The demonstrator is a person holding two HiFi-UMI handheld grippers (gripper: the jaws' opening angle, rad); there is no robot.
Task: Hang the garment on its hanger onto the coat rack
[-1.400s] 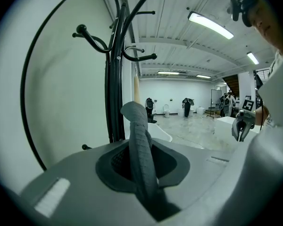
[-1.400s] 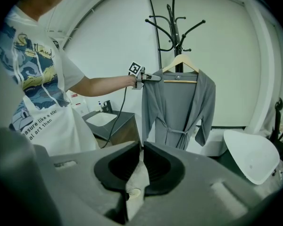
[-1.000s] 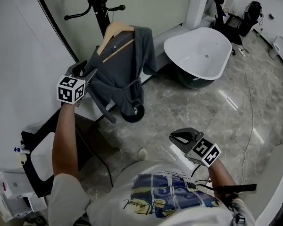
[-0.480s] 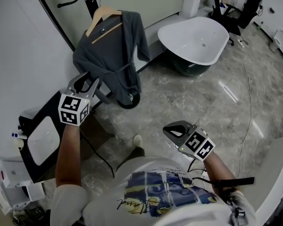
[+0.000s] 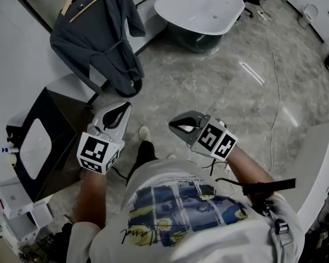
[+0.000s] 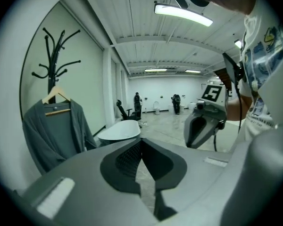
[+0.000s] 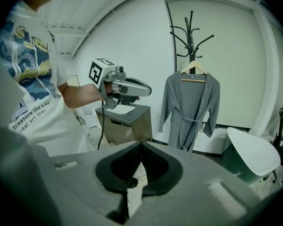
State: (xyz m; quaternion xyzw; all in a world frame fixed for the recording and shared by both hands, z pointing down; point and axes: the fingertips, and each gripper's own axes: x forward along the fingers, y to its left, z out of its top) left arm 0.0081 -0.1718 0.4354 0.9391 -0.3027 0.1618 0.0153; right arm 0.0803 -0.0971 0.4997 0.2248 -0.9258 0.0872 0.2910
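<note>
Head view: left gripper (image 5: 123,107) and right gripper (image 5: 174,126) are both held low in front of the person's printed T-shirt (image 5: 181,212), well apart from the coat rack (image 7: 192,32) and side by side with a gap between them.

Left gripper view: jaws clenched, the dark pads meeting along a single seam with nothing between them. Only marble floor (image 5: 225,92) shows past the tips.

Right gripper view: jaws likewise clenched tip to tip and empty.

Task item: the grey robe (image 7: 191,107) is on its wooden hanger (image 7: 193,69), and the hanger hangs from the coat rack, close against the black pole below the curved hooks. The robe hangs straight down, sleeves at its sides, its belt (image 7: 192,119) tied at the waist. Neither gripper touches the robe or the hanger.

Surroundings, as the right gripper view shows them:
- The dark cabinet (image 7: 127,121) with a white panel on top stands left of the coat rack, beside the wall.
- The white bathtub (image 7: 252,154) sits right of the coat rack, lower in that view.
- The coat rack stands against a pale wall panel.
</note>
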